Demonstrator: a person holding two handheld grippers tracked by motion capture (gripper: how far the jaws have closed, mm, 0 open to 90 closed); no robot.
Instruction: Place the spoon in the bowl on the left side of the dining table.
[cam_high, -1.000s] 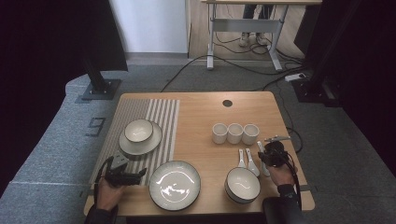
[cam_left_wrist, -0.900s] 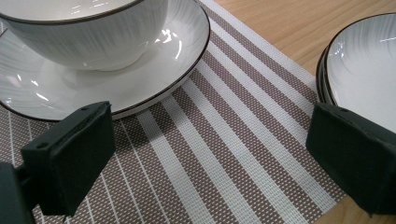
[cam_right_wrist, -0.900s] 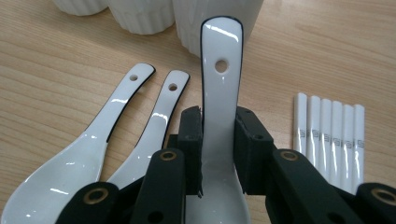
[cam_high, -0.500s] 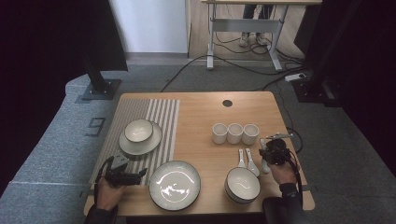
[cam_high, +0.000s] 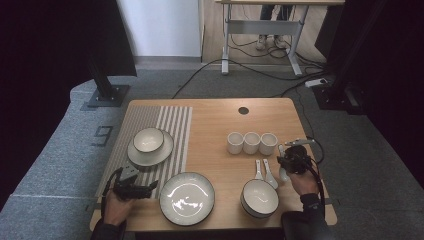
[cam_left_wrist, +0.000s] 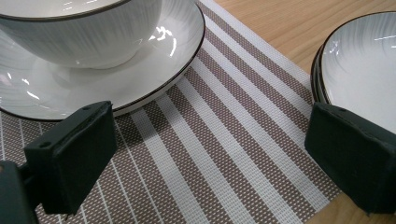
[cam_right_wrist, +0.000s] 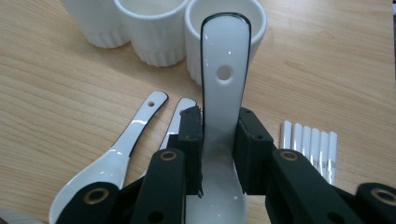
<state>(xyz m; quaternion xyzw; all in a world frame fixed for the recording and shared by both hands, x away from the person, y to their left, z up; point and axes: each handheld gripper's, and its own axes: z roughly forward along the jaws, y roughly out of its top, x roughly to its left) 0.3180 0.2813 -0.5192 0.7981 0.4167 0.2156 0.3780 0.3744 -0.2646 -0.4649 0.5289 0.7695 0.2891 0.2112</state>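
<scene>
My right gripper (cam_right_wrist: 218, 126) is shut on a white ceramic spoon (cam_right_wrist: 223, 88), gripping it near the bowl end, with the handle pointing away towards three white cups (cam_right_wrist: 224, 28). In the high view the right gripper (cam_high: 292, 160) is at the table's right edge, just right of two more spoons (cam_high: 264, 171) that lie flat. My left gripper (cam_left_wrist: 210, 149) stands open low over the striped placemat (cam_left_wrist: 224, 154), between a bowl on a plate (cam_left_wrist: 93, 42) and a larger plate (cam_left_wrist: 359, 70). In the high view the left gripper (cam_high: 134, 189) is at the front left.
A stack of bowls (cam_high: 260, 198) stands at the front, right of the large plate (cam_high: 186, 197). The three cups (cam_high: 251, 142) form a row mid-right. A row of thin white sticks (cam_right_wrist: 308, 149) lies on the wood to the right of my held spoon. A round hole (cam_high: 243, 110) sits near the table's far edge.
The right gripper has shifted only slightly, still holding the spoon. The left gripper has stayed put.
</scene>
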